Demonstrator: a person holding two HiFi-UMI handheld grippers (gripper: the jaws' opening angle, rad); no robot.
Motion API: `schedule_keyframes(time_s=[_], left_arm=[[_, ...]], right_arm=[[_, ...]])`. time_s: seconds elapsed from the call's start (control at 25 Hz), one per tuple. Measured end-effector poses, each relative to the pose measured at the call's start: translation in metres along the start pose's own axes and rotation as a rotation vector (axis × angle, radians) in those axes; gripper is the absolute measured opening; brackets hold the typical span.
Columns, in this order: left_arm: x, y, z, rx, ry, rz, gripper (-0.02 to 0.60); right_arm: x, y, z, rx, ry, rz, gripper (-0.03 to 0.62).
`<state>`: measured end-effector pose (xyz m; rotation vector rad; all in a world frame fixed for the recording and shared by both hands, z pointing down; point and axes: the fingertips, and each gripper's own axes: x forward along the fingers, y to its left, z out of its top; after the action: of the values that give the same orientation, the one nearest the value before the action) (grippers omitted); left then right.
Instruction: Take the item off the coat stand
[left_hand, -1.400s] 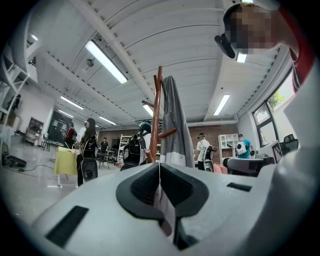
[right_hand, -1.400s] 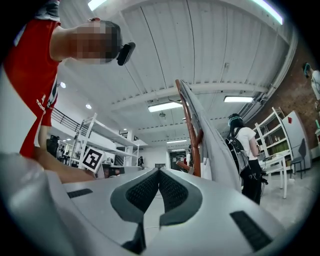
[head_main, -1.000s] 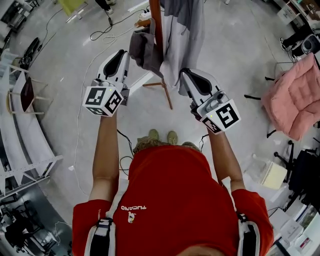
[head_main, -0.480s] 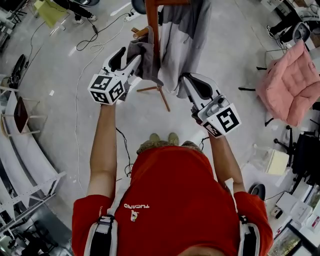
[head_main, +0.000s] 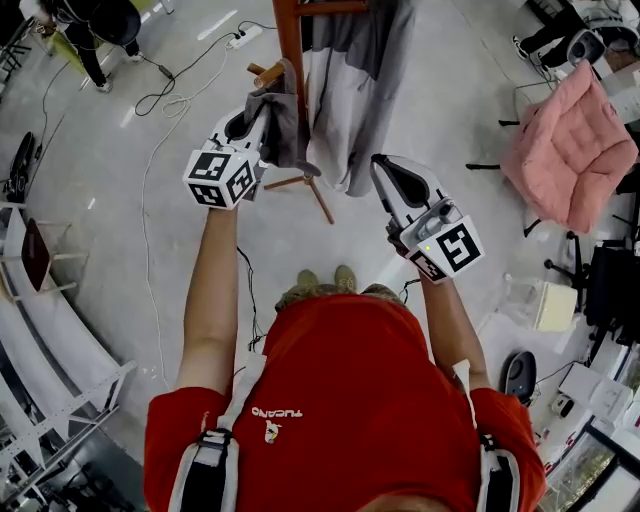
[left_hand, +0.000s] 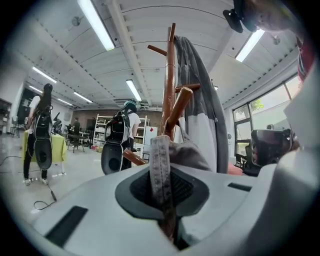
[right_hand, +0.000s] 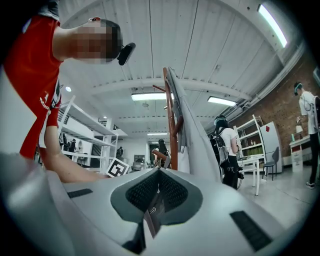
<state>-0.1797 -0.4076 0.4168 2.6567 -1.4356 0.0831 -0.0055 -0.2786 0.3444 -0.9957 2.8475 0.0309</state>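
A wooden coat stand (head_main: 289, 40) rises ahead of me. A dark grey cloth item (head_main: 285, 125) hangs from a peg on its left side, and a long light grey garment (head_main: 350, 100) hangs on its right. My left gripper (head_main: 258, 125) is at the dark item. In the left gripper view its jaws are closing, and a stitched grey edge of the cloth (left_hand: 161, 175) is pinched between them below the peg (left_hand: 177, 107). My right gripper (head_main: 385, 170) is shut, held apart below the light garment (right_hand: 192, 145). A small printed tab shows at its jaw seam (right_hand: 152, 220).
The stand's wooden feet (head_main: 310, 190) spread on the grey floor. A pink padded chair (head_main: 570, 140) is at the right. Cables (head_main: 170, 90) trail across the floor at the left. White shelving (head_main: 40, 290) runs along the left edge. People (left_hand: 40, 135) stand in the background.
My left gripper has moved forward to the dark grey item, opened wide around its edge and closed on it. The right gripper has stayed near the same place.
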Motion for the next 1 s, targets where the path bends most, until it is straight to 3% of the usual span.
schedule_keyframes(time_s=[0.32, 0.64, 1.0], left_arm=[[-0.020, 0.000, 0.020, -0.021, -0.020, 0.119, 0.017], [-0.047, -0.012, 0.057, 0.004, -0.078, 0.170, 0.017], [-0.096, -0.038, 0.074, -0.004, -0.094, 0.226, 0.017]], right_arm=[[-0.003, 0.008, -0.002, 0.010, -0.011, 0.016, 0.024], [-0.007, 0.018, 0.003, 0.020, -0.038, 0.055, 0.023], [-0.004, 0.032, 0.013, 0.032, -0.078, 0.136, 0.024]])
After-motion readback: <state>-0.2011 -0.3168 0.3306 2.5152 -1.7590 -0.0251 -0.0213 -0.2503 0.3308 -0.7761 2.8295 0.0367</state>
